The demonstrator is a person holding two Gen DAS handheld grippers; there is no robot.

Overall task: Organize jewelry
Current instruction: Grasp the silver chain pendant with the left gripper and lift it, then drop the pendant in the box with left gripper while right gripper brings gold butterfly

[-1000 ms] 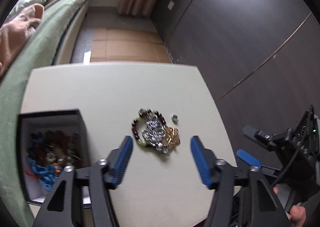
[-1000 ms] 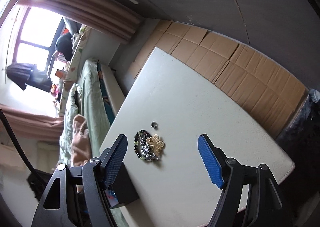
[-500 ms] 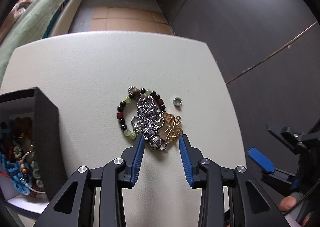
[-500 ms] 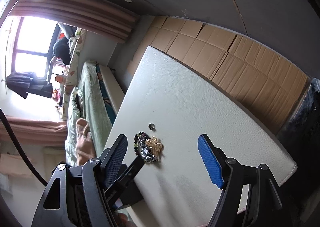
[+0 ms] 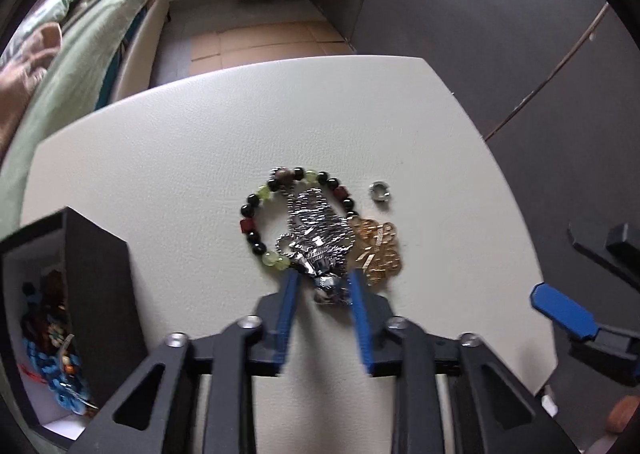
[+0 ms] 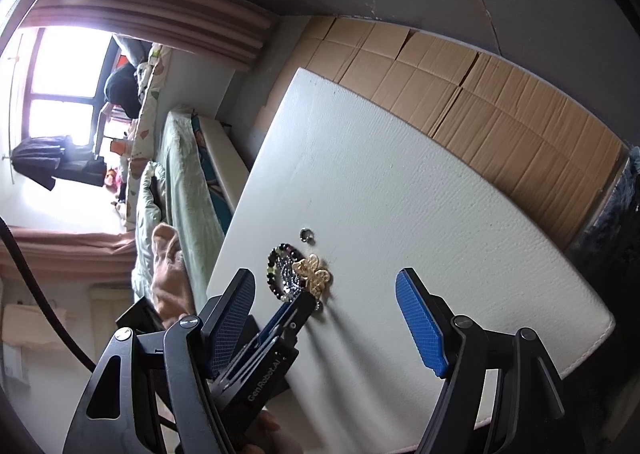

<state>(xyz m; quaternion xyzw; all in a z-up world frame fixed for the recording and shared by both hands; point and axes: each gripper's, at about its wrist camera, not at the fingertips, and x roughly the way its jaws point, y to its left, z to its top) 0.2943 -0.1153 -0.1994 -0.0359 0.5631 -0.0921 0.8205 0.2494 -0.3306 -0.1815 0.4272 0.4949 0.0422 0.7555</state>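
Observation:
A pile of jewelry lies on the white table (image 5: 200, 158): a beaded bracelet (image 5: 256, 210), a silver chain piece (image 5: 316, 238), a gold ornament (image 5: 378, 250) and a small silver ring (image 5: 380, 192). My left gripper (image 5: 324, 286) has its blue fingers closed around the near end of the silver chain piece, on the table. The pile also shows in the right wrist view (image 6: 298, 274), with the left gripper's fingers (image 6: 294, 310) at it. My right gripper (image 6: 324, 318) is open and empty, above the table's near right edge.
An open black box (image 5: 100, 286) with several bead pieces inside stands at the table's left near corner. A bed with green bedding (image 5: 92, 38) runs along the left. A dark wall (image 5: 480, 14) is to the right. Cardboard covers the floor (image 6: 500, 110).
My left gripper has moved down and forward to the pile and narrowed its fingers from wide open to closed around the silver chain piece. The right gripper has stayed open.

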